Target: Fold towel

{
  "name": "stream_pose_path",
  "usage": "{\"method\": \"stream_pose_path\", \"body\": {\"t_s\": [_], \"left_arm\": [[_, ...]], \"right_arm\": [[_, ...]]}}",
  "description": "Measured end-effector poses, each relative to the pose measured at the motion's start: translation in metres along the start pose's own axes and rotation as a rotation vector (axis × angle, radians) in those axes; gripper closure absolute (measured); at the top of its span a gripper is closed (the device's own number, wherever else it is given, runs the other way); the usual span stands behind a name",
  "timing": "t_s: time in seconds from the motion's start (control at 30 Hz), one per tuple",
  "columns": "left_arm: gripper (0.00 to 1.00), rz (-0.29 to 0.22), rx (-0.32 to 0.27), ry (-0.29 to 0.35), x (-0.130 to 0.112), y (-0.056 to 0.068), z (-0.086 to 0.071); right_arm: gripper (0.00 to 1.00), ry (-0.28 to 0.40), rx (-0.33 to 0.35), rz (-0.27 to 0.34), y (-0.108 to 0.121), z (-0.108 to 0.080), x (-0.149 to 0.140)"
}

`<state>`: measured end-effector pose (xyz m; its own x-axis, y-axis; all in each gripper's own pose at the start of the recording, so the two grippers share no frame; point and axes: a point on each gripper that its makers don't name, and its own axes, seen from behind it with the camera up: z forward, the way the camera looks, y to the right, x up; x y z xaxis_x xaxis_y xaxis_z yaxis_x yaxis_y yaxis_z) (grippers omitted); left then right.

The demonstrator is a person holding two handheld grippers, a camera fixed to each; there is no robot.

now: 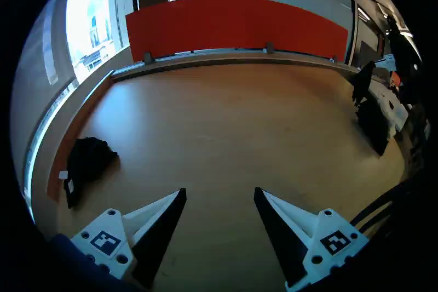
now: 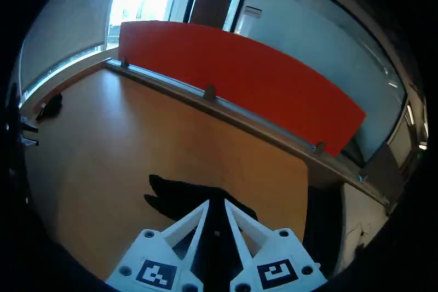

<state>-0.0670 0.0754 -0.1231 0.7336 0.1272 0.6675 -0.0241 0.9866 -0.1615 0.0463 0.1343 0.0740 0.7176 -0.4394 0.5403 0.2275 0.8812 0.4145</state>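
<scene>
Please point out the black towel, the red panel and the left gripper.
black towel (image 2: 175, 196): right gripper view, its loose left part.
red panel (image 2: 246, 84): right gripper view, middle of its face.
left gripper (image 1: 220, 196): left gripper view, between its fingertips.

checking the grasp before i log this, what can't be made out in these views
- Right gripper view: whether the right gripper pinches the black towel; dark pads merge with dark cloth.
- Right gripper view: the towel's near edge, hidden under the fingers.
- Left gripper view: what the dark bundle at the left is; too dark.
</scene>
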Motion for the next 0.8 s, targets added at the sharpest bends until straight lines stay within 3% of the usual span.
{"method": "stream_pose_path", "body": {"t_s": [0.37, 0.8], "left_arm": [[0.08, 0.007, -0.009, 0.003, 0.000, 0.003, -0.002], [0.08, 0.013, -0.017, 0.003, -0.004, 0.001, -0.006]], "right_arm": [[0.96, -0.041, -0.013, 0.011, 0.000, -0.027, -0.032], [0.96, -0.141, -0.072, 0.099, 0.003, -0.064, -0.109]]}}
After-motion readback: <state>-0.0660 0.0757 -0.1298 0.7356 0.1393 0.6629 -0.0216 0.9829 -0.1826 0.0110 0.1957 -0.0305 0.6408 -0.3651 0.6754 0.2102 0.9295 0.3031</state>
